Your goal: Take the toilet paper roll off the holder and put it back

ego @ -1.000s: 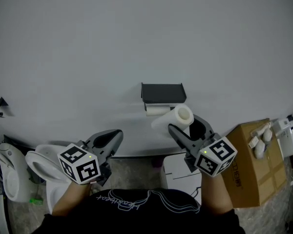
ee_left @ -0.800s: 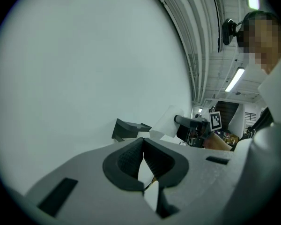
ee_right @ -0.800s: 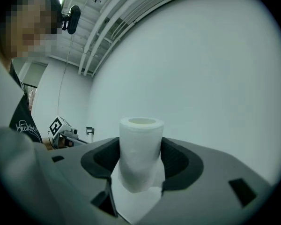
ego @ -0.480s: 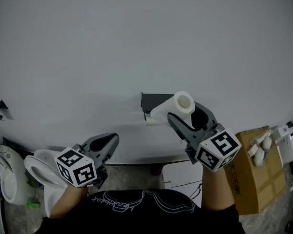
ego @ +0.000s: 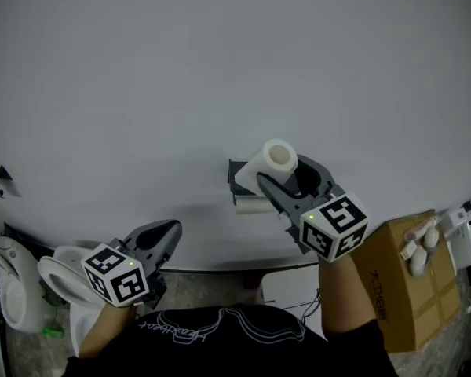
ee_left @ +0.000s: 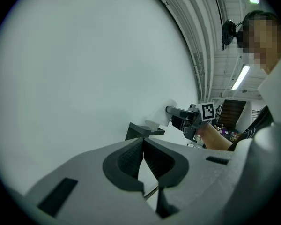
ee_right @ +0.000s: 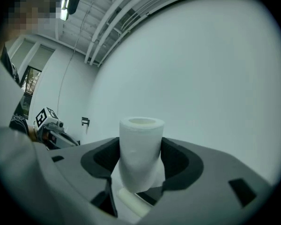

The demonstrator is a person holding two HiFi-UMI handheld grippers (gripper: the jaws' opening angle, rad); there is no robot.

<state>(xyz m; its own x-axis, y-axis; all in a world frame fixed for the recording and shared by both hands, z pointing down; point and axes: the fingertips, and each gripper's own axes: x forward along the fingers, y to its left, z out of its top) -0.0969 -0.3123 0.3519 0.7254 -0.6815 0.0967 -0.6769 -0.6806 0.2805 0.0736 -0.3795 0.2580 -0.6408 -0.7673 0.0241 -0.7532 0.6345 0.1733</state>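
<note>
Roll: toilet paper roll (ego: 273, 160) is off the holder (ego: 236, 177), clamped in the right gripper (ego: 292, 181).
Grip: jaws about half open, pads pressed on the roll's sides.
Axis: the roll stands lengthwise between the jaws, open core end past the tips, toward the wall.
Key relation: the holder sits just below and left of the roll; its pale bar (ego: 251, 205) runs along the wall, so the roll likely needs turning.
Other hand: left gripper (ee_left: 143, 158) is low, well apart, jaws together on nothing.
</note>
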